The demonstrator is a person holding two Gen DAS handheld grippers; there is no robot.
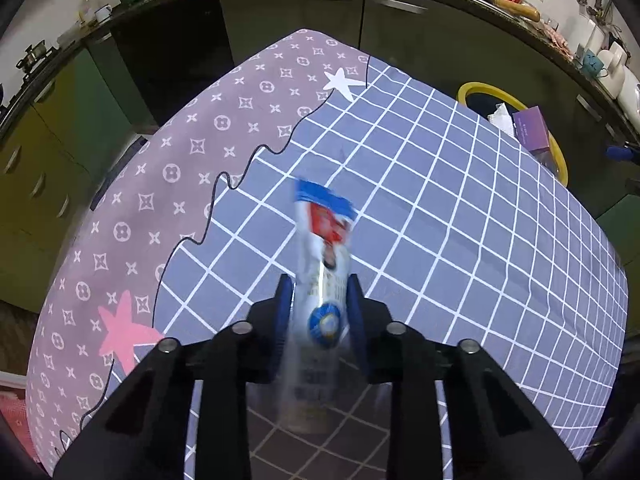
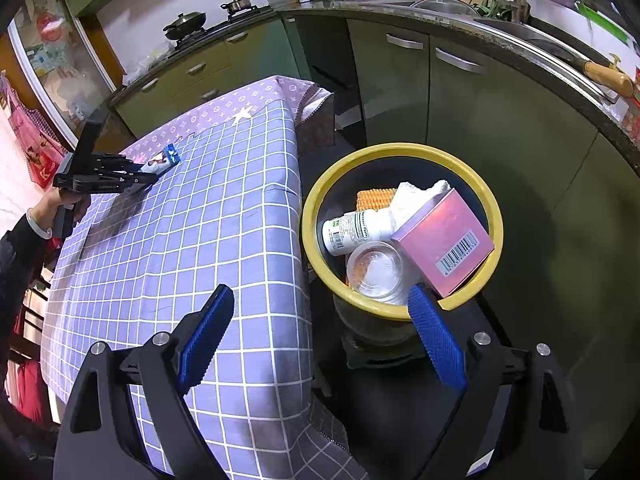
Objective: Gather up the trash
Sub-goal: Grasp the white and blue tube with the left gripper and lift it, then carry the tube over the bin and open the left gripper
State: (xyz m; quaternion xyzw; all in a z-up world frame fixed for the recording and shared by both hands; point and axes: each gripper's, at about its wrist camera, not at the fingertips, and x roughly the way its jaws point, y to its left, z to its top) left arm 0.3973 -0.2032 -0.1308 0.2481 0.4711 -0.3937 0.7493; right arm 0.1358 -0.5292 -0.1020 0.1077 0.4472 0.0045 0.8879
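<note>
A white wrapper (image 1: 325, 240) with a blue and red far end lies blurred on the checked tablecloth (image 1: 480, 240). My left gripper (image 1: 320, 286) is shut on it, a blue pad pressing each side. In the right wrist view the same left gripper (image 2: 149, 174) holds the wrapper (image 2: 165, 159) at the table's far left. My right gripper (image 2: 320, 294) stands open with nothing between its fingers, hanging over the table's edge and the near rim of the yellow-rimmed trash bin (image 2: 400, 150). The bin (image 1: 480, 89) shows past the table's far right corner in the left wrist view.
The bin holds a pink box (image 2: 444, 240), a white bottle (image 2: 352, 232), a clear plastic cup (image 2: 376, 268), tissue (image 2: 416, 196) and an orange piece (image 2: 374, 198). Green kitchen cabinets (image 2: 400, 92) and a dark counter curve behind. A person's hand (image 2: 60, 204) holds the left gripper.
</note>
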